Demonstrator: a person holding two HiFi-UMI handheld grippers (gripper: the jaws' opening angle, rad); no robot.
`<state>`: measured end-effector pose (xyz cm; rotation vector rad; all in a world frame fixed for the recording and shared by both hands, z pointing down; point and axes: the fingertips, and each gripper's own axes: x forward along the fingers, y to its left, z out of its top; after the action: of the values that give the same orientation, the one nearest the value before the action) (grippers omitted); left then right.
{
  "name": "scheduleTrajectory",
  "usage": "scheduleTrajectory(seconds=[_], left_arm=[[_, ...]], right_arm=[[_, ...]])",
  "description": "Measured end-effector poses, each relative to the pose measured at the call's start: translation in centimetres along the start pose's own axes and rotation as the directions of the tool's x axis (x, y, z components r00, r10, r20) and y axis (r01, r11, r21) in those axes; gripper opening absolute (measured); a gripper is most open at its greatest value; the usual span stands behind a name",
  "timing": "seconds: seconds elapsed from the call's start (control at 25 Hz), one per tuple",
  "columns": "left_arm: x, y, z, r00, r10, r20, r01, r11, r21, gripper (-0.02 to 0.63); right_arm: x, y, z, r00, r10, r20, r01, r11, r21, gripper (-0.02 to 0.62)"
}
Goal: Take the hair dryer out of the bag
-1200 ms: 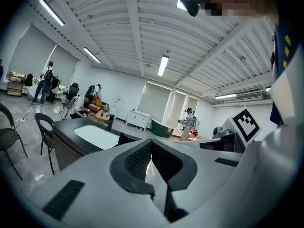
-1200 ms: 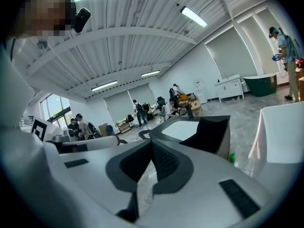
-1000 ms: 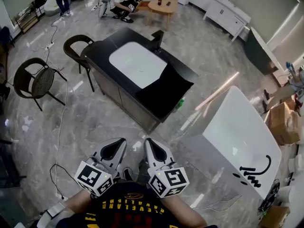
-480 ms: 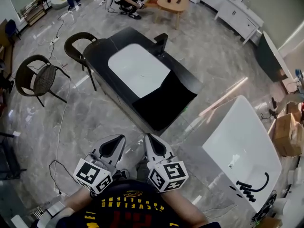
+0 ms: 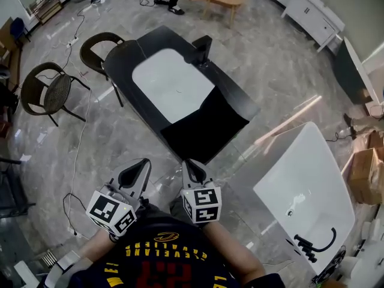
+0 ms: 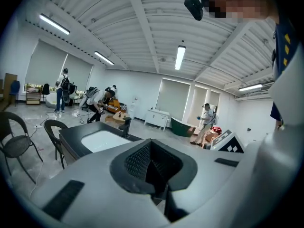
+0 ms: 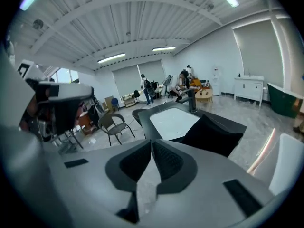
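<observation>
Left gripper [image 5: 142, 162] and right gripper [image 5: 189, 162]: jaws pressed together on both, nothing between the pads. They are held side by side in front of the person's chest, aimed toward the counter [image 5: 123, 62].

Bag [image 5: 207, 122]: black, lying on the near end of the counter and touching the white basin [image 5: 171, 83]. The dryer cannot be made out in any view.

Head view only: a white tub [image 5: 300, 179] to the right of the counter with black fittings at its near end, and two chairs [image 5: 48, 92] to the left.

Left gripper view: closed left gripper [image 6: 151, 148]. Beyond it are the basin [image 6: 102, 140] and tap [image 6: 125, 126]. The bag is not visible here. The ceiling lights and people standing at the far walls show here but not in the head view.

Right gripper view: closed right gripper [image 7: 152, 148], with the bag [image 7: 211, 134] rising just past the jaw tips and one chair [image 7: 113, 125] to the left.

Compared with a second ago:
- The counter fills more of the head view.
- The people at the top edge have nearly slid out of frame.
- The right gripper's marker cube has rolled, so one face now points squarely up.
- Both grippers stayed closed.
</observation>
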<state>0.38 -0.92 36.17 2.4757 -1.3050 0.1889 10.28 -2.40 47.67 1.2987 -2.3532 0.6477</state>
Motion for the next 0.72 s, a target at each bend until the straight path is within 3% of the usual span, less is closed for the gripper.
scheduleTrajectory(seconds=[0.16, 0.4, 0.72], left_arm=[[1.0, 1.3, -1.1, 0.999, 0.029, -0.026, -0.029, 1.000, -0.001, 0.002], [2.6, 4.0, -3.2, 0.994, 0.019, -0.104, -0.018, 1.000, 0.012, 0.003], [5.5, 6.8, -6.5, 0.967, -0.093, -0.236, 0.104, 0.994, 0.034, 0.003]], right_arm=[[2.6, -0.2, -2.0, 0.997, 0.006, -0.078, -0.018, 0.988, -0.155, 0.018], [6.4, -0.3, -4.8, 0.983, -0.034, -0.183, -0.025, 0.950, -0.310, 0.111], [10.4, -1.0, -7.3, 0.945, -0.135, -0.299, 0.013, 0.926, -0.377, 0.155]])
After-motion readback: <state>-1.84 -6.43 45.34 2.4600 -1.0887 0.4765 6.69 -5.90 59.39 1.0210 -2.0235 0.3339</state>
